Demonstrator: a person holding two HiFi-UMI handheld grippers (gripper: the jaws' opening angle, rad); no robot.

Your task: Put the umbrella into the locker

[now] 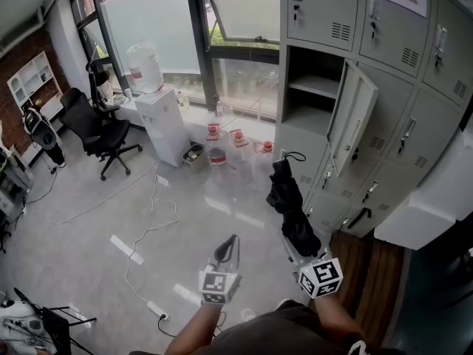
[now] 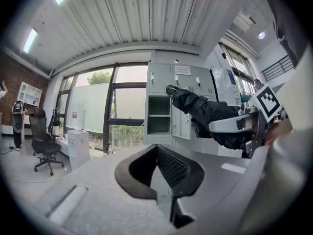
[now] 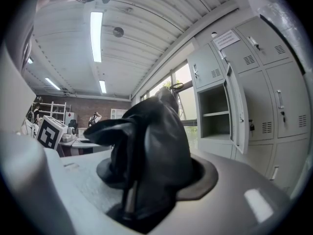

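The black folded umbrella (image 1: pixel 288 198) sticks forward out of my right gripper (image 1: pixel 297 242), which is shut on its lower part. In the right gripper view the umbrella (image 3: pixel 151 136) fills the space between the jaws of the right gripper (image 3: pixel 151 182). One compartment (image 1: pixel 314 87) of the grey locker bank stands open, its door (image 1: pixel 353 120) swung out to the right, ahead of the umbrella's tip. That compartment (image 3: pixel 215 114) has a shelf inside. My left gripper (image 1: pixel 229 246) hovers beside the right one, shut with nothing in it (image 2: pixel 157 153).
A water dispenser (image 1: pixel 161 120) and a black office chair (image 1: pixel 100 132) stand by the windows at the left. Cables (image 1: pixel 148 231) and a power strip (image 1: pixel 157 310) lie on the grey floor. Red containers (image 1: pixel 225 135) sit under the window. The other locker doors (image 1: pixel 399 28) are closed.
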